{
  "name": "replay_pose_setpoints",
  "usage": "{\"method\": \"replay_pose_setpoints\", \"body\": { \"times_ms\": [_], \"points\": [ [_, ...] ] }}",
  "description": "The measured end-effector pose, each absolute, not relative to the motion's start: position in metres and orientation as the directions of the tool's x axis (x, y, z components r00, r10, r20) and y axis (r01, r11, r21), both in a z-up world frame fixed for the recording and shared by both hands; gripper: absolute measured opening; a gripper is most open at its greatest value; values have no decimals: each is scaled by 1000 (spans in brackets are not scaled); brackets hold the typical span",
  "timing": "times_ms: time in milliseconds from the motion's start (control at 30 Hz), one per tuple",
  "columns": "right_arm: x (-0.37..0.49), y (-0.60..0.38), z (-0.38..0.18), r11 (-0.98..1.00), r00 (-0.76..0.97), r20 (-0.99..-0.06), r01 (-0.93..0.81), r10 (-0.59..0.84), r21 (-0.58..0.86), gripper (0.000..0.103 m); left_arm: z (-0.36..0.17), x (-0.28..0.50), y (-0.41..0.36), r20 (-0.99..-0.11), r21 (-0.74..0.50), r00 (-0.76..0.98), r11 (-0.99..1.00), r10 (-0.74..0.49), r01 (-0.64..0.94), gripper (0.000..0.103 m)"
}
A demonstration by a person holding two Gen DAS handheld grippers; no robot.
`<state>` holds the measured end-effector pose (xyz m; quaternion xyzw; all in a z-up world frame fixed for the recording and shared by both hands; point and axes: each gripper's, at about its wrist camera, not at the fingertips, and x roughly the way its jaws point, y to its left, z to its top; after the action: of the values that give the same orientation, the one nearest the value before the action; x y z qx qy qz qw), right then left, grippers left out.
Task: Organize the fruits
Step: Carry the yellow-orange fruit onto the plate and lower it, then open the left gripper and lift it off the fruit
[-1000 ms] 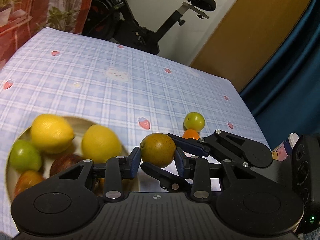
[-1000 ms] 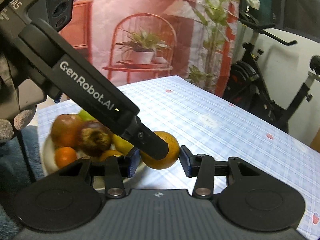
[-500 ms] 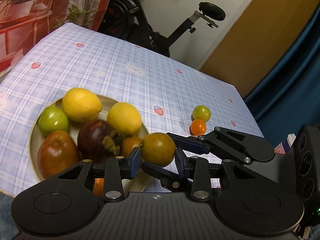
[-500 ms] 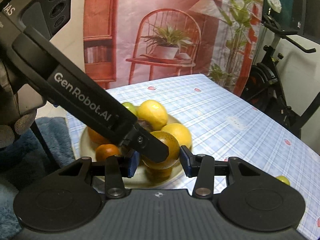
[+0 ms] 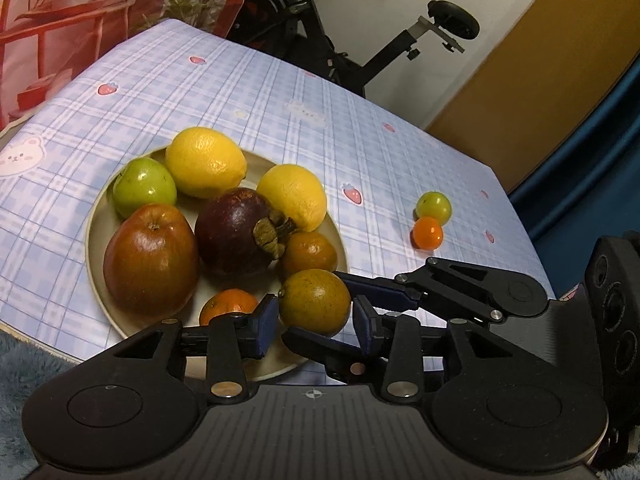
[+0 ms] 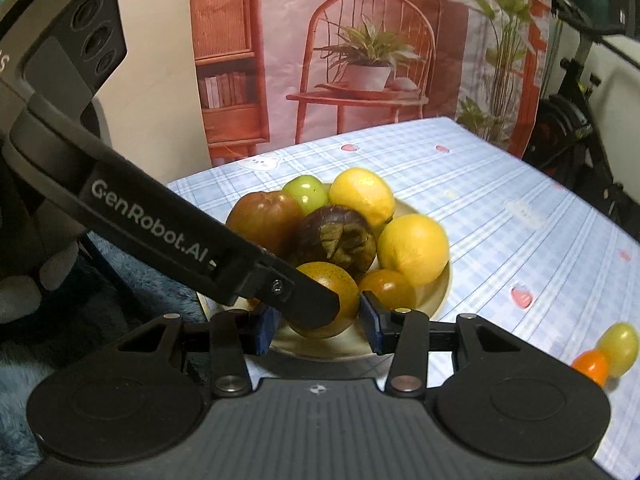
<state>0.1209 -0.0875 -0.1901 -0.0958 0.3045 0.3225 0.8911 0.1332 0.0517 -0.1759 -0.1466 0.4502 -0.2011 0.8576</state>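
A speckled orange-brown fruit (image 5: 314, 298) sits between both grippers over the near right rim of a beige plate (image 5: 94, 240); whether it rests on the plate I cannot tell. My left gripper (image 5: 314, 318) has its jaws opening, and thin gaps show between its blue pads and the fruit. My right gripper (image 6: 318, 322) is shut on the same fruit (image 6: 340, 284), its fingers (image 5: 384, 290) reaching in from the right. The plate holds two lemons, a green apple, a red-brown apple, a mangosteen (image 5: 236, 236) and small oranges.
A small green fruit (image 5: 433, 207) and a small orange one (image 5: 428, 233) lie on the checked tablecloth to the right of the plate. A fluffy blue rug (image 5: 24, 360) lies below the table's near edge. An exercise bike (image 5: 360, 40) stands behind the table.
Both grippers carried the fruit together toward the plate, which now fills the middle of both views. The left pads have drawn slightly away from the fruit.
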Motion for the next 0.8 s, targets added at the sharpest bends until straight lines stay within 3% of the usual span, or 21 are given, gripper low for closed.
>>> {"method": "replay_pose_setpoints", "body": {
  "times_ms": [567, 800],
  "points": [
    [127, -98, -208, 777, 587, -587, -617, 557, 120, 47, -188, 140, 44, -737, -403, 508, 893, -446, 201, 46],
    [122, -102, -207, 782, 608, -570, -615, 554, 104, 50, -181, 138, 50, -710, -418, 540, 888, -452, 194, 53]
  ]
}}
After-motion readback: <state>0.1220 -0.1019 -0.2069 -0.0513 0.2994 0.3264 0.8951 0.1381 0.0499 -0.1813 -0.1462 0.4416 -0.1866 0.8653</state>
